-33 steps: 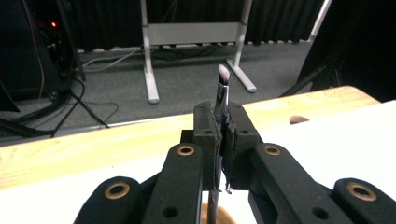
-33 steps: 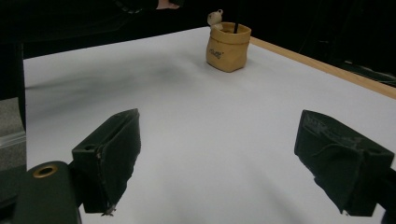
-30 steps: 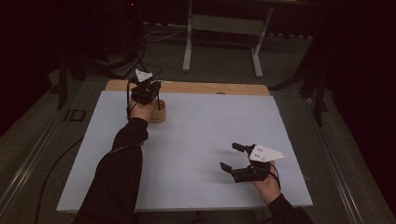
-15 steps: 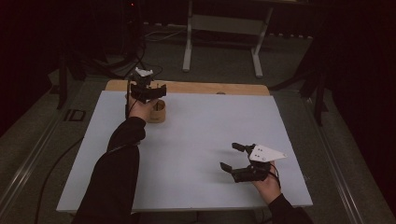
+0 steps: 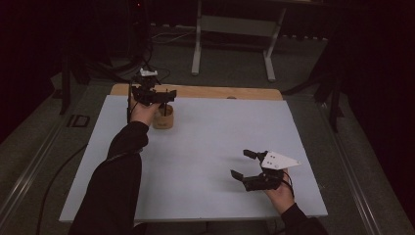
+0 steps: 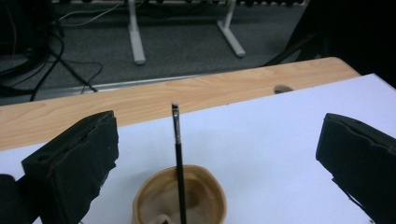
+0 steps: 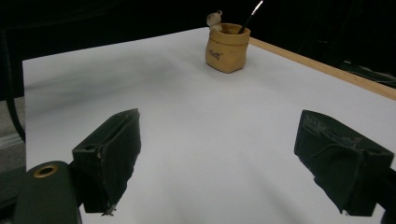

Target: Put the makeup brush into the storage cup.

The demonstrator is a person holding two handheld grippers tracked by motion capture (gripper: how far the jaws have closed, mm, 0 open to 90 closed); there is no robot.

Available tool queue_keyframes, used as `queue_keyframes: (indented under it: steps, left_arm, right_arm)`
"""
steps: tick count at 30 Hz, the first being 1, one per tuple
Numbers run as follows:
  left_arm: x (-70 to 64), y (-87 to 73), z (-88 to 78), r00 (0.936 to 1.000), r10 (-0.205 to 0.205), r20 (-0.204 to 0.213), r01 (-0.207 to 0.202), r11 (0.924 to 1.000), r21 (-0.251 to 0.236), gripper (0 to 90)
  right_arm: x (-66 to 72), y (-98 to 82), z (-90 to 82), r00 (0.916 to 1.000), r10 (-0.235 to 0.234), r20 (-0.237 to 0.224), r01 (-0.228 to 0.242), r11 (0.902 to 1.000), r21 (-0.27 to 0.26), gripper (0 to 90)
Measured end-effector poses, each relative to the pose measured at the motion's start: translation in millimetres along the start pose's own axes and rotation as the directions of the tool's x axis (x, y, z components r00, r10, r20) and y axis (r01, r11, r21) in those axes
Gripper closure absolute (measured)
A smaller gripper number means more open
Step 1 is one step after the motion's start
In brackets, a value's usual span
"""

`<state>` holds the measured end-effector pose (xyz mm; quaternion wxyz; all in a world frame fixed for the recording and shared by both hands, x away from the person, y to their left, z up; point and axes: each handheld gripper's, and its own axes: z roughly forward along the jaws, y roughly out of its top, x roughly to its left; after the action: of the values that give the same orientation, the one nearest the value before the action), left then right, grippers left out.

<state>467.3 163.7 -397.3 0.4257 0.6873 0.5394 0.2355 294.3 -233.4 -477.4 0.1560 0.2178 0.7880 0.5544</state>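
Observation:
A tan sack-shaped pot point(image 5: 164, 119) stands near the far left of the white table top point(image 5: 220, 127). A thin black brush point(image 6: 176, 140) stands upright in the pot point(image 6: 180, 198). My left gripper point(image 5: 164, 95) hovers just above the pot. Its jaws have just been opening and now stand wide open point(image 6: 217, 154), the brush between them but clear of both pads. My right gripper point(image 5: 241, 163) rests open near the front right with nothing in it point(image 7: 233, 158). From there I see the pot point(image 7: 226, 46) far off, with the brush point(image 7: 250, 16) leaning out of it.
A wooden strip point(image 5: 205, 91) runs along the table's far edge, with a small hole point(image 6: 280, 88) in it. A little figure point(image 7: 215, 19) sits on the pot's rim. Beyond the table, white stand legs point(image 5: 198, 44) and cables lie on the dark floor.
My left gripper rose off the pot and its jaws opened, letting go of the brush, which stays standing in the pot. The right gripper kept still.

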Motion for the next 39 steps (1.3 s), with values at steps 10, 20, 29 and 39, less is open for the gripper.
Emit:
queue_keyframes:
  steps: [10, 20, 29, 39]
  left_arm:
    - [-6.1, 0.5, -24.4, 0.9945, 0.089, 0.055, -0.085, 0.9927, -0.086, 0.0]
    - [-5.8, -4.9, -50.6, 0.989, 0.101, 0.108, -0.087, 0.9881, -0.127, 0.0]
    - [-6.3, -15.4, -68.4, 0.9728, 0.126, 0.194, -0.098, 0.9841, -0.148, 0.0]
    - [-15.7, -37.9, -92.0, 0.9389, 0.18, 0.293, -0.126, 0.9725, -0.196, 0.0]
  right_arm:
    - [0.3, 0.3, 0.5, 1.0, 0.001, -0.003, -0.001, 1.0, 0.007, 14.6]
    - [0.4, 0.3, 1.1, 1.0, 0.008, -0.005, -0.007, 0.9999, 0.012, 14.6]
    - [1.4, 0.7, 1.5, 1.0, 0.007, -0.004, -0.007, 0.9998, 0.019, 14.7]
    - [1.6, 0.7, -0.1, 0.9999, 0.01, 0.001, -0.01, 0.9998, 0.019, 14.7]
